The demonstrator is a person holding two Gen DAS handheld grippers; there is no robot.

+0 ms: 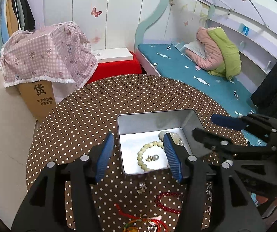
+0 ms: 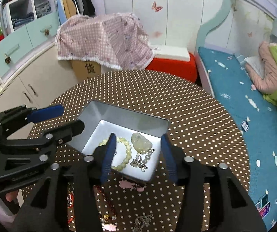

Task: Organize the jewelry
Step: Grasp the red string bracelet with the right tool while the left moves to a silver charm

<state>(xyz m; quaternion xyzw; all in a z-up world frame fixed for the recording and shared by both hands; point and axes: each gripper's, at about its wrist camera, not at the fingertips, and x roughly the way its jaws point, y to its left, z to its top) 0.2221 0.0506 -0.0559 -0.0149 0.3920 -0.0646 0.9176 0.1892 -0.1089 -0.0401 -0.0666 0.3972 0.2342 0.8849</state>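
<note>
An open silver tin (image 1: 153,119) stands on the dotted round table. A pale bead bracelet (image 1: 141,154), a pearl earring (image 1: 154,157) and a jade pendant (image 2: 140,142) beside a silver chain with pearls (image 2: 142,160) lie inside it. My left gripper (image 1: 138,137) hovers open over the tin's near left corner, holding nothing. My right gripper (image 2: 138,137) is open above the tin's near edge, also holding nothing. Loose on the cloth in front lie a pearl charm (image 1: 141,185), a red bead bracelet (image 1: 167,201), a red cord piece (image 1: 138,218) and a pink flower clip (image 2: 130,185).
The brown polka-dot tablecloth (image 1: 99,104) ends in a curved far edge. Behind it stand a cardboard box (image 1: 39,96) under a pink checked cloth, a red stool (image 1: 115,67) and a bed with a teal cover (image 1: 196,73). White cabinets (image 2: 32,81) line the left.
</note>
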